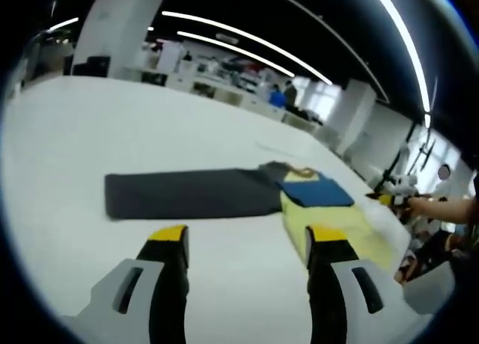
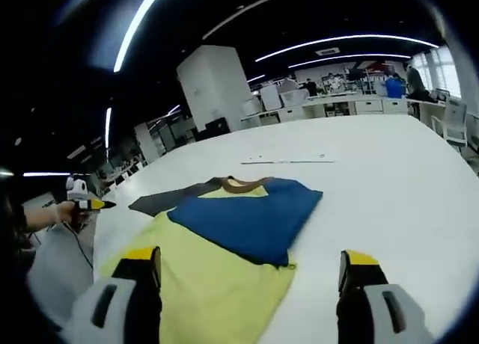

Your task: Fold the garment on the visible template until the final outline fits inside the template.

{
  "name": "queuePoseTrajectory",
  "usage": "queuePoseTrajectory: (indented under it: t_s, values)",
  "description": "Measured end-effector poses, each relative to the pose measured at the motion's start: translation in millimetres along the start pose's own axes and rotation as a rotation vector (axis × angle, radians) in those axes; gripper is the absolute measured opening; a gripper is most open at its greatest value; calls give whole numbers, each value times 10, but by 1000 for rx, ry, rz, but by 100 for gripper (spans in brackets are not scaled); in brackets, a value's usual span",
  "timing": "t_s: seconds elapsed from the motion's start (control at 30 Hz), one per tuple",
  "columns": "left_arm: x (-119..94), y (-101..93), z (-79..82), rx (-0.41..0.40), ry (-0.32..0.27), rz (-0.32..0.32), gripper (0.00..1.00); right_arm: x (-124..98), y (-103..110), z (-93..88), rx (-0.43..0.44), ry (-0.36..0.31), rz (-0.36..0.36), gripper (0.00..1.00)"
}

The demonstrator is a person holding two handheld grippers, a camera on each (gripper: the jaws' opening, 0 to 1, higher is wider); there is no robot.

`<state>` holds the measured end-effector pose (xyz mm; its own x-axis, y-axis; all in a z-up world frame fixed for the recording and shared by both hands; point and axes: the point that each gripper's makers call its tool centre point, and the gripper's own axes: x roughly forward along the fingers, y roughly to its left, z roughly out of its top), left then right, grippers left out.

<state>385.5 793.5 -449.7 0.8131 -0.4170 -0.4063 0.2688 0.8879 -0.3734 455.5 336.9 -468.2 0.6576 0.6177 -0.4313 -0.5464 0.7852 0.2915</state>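
Observation:
The garment lies flat on a white table [image 1: 90, 134]. It has a yellow body [image 2: 209, 284], a blue panel [image 2: 251, 217] folded over the yellow, and a brown collar [image 2: 243, 183] at the far end. A dark grey flat strip [image 1: 187, 194] stretches left from the collar end; whether it is cloth or a mat is unclear. My left gripper [image 1: 247, 239] is open above the bare table, its right jaw beside the yellow edge [image 1: 329, 220]. My right gripper [image 2: 251, 260] is open, its jaws straddling the yellow near end, holding nothing.
A hand [image 2: 45, 213] off the table's edge holds a small white and yellow tool [image 2: 82, 198], also seen as the tool [image 1: 397, 188]. A thin line [image 2: 288, 161] lies on the table beyond the collar. Desks, a pillar [image 2: 217, 90] and a chair [image 2: 453, 127] stand behind.

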Motion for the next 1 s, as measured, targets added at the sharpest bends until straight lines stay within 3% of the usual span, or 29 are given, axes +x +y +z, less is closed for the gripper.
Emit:
queuePoseTrajectory:
  t_s: [0.3, 0.4, 0.53, 0.63, 0.67, 0.77, 1.0]
  values:
    - [62, 157, -60, -9, 25, 38, 59, -158, 15, -100, -5, 21, -6, 99]
    - [61, 327, -56, -27, 34, 89, 59, -183, 27, -125, 2, 22, -8, 98]
    - [26, 670, 67, -43, -7, 180, 56, -215, 53, -146, 7, 20, -11, 98]
    - [-21, 1026, 130, -78, -45, 299, 56, -249, 61, -159, 25, 8, -16, 97]
    - [-8, 1075, 156, -86, -64, 302, 57, -260, 61, -163, 28, 6, -19, 97]
    - [18, 1248, 18, -126, -21, 351, 53, -312, 79, -197, 38, -1, -22, 96]
    - [54, 1435, -78, -199, -50, 437, 43, -505, 35, -313, 76, -7, -60, 95]
